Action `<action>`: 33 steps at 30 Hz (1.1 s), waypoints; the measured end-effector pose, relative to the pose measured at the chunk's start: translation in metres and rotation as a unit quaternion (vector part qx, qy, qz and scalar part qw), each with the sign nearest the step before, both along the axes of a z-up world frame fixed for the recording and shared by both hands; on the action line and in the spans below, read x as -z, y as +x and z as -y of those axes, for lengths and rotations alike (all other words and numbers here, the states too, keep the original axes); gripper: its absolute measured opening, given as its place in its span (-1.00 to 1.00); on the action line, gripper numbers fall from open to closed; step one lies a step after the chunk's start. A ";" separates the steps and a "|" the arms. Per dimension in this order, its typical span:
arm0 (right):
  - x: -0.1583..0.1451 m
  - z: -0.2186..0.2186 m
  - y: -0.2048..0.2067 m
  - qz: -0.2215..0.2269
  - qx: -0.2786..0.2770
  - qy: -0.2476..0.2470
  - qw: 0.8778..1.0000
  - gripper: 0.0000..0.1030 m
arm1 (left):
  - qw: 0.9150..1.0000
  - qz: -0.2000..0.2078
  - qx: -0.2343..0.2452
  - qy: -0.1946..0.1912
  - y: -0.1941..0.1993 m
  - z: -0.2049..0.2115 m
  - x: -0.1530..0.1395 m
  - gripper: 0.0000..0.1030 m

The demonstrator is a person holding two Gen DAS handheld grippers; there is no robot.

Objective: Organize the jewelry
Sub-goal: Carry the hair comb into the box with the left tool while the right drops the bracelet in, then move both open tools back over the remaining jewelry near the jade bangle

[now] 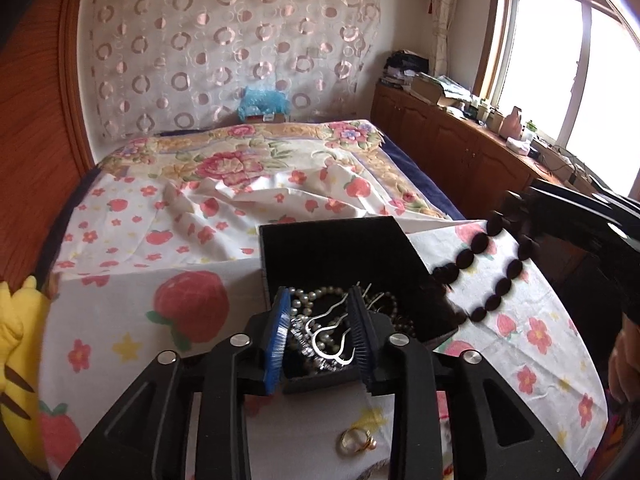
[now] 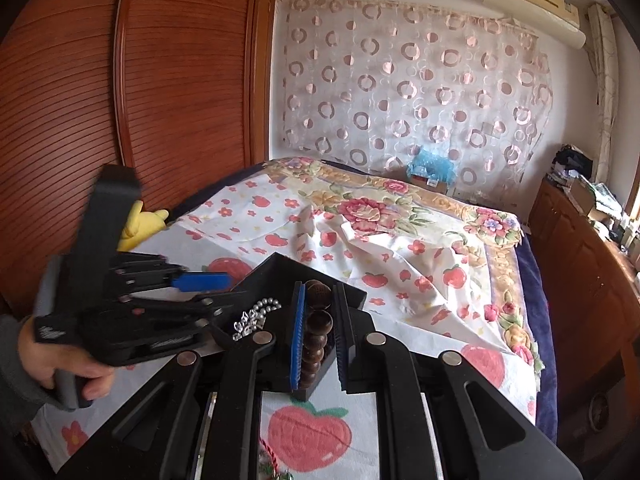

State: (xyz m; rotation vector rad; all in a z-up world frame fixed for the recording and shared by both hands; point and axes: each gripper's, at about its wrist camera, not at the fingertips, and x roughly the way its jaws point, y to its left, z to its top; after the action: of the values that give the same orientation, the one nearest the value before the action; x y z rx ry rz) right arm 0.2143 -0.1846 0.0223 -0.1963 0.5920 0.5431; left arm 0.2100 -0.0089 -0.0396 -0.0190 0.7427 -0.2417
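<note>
A black jewelry box (image 1: 332,248) stands open on the strawberry-print sheet and holds pearl strands (image 1: 316,296), a silver hairpin (image 1: 332,320) and a crystal piece. My left gripper (image 1: 320,312) is open, its jaws spread over the box's near side. My right gripper (image 2: 320,316) is shut on a dark wooden bead bracelet (image 2: 316,336), which hangs in a loop beside the box's right edge (image 1: 496,276). The box (image 2: 280,276) sits just under the right gripper. A gold ring (image 1: 356,440) lies on the sheet below the left gripper.
A yellow plush toy (image 1: 12,344) lies at the bed's left edge by a wooden wardrobe (image 2: 120,80). A wooden cabinet (image 1: 460,148) with clutter runs along the right under the window. A red string item (image 2: 272,456) lies near the right gripper's base.
</note>
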 end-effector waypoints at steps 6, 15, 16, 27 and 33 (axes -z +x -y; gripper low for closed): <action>0.002 -0.016 0.022 -0.014 -0.002 0.006 1.000 -0.71 | 1.000 0.014 0.000 0.027 -0.024 -0.010 -0.007 -0.42; 0.018 -0.040 0.039 -0.029 -0.002 -0.016 0.999 -0.70 | 0.999 0.013 0.005 0.050 -0.061 -0.024 0.005 -0.16; 0.020 -0.041 0.040 -0.033 -0.001 -0.017 0.999 -0.70 | 0.999 0.013 0.005 0.052 -0.065 -0.024 0.006 -0.12; 0.028 -0.030 0.034 -0.033 0.004 -0.028 0.999 -0.53 | 0.999 0.007 0.008 0.046 -0.087 -0.021 0.022 0.09; 0.040 -0.009 0.003 -0.037 -0.012 -0.046 0.998 -0.53 | 0.999 0.006 0.003 0.043 -0.100 -0.023 0.028 0.53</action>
State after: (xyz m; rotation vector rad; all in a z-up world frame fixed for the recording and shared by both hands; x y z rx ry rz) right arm 0.2173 -0.1756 -0.0180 -0.2715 0.6878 0.5488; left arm 0.1097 0.0141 -0.0680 0.0656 0.7401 -0.2144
